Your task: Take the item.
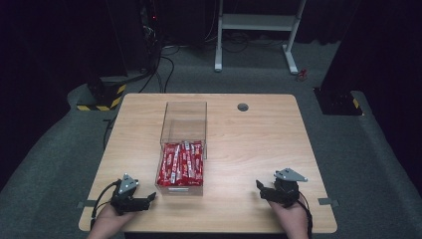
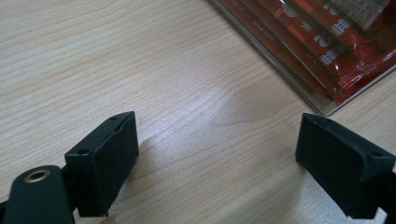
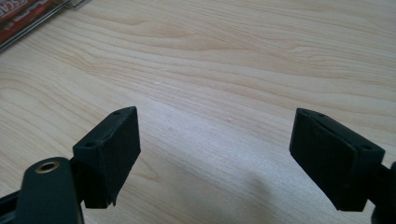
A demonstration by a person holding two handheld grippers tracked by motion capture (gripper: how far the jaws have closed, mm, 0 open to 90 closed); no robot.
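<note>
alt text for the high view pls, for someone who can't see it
A clear box with red packets in its near end sits on a wooden table. The left gripper and right gripper rest open at the near edge.

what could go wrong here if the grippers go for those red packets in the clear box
The red packets lie packed side by side in the near half of the clear box, so open jaws might pinch several at once. The box looks light; a push from the left hand-held gripper, which is beside its near corner, could slide it across the table. The right hand-held gripper starts farther off and could clip the wall reaching over.
</note>
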